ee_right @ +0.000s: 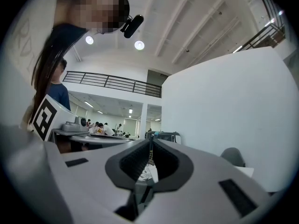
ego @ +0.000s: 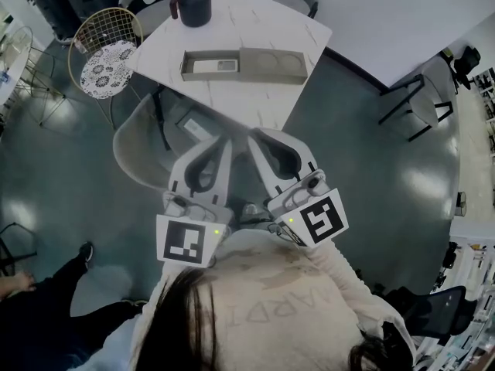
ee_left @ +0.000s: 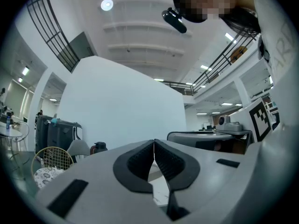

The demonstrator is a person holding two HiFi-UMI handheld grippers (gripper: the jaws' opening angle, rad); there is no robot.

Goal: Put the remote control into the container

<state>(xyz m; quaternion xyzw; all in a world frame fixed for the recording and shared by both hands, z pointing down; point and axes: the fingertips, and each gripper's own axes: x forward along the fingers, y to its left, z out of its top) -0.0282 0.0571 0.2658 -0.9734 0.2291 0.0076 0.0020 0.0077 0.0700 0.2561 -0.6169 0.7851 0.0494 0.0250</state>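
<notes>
Grey-beige container (ego: pixel 255 79) sits on the white marble-look table (ego: pixel 255 22), w/ the remote control (ego: pixel 217 66) lying flat inside it, at the end nearer the black jug (ego: pixel 193 2). Left gripper (ego: pixel 224 144) is clenched, pads touching, nothing btwn them. Right gripper (ego: pixel 257 136) is likewise closed & empty. Both are held side by side by the person's chest. The remote lies well apart, beyond their tips.

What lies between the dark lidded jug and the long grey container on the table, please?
Only bare white tabletop between jug and container, in the head view.
</notes>
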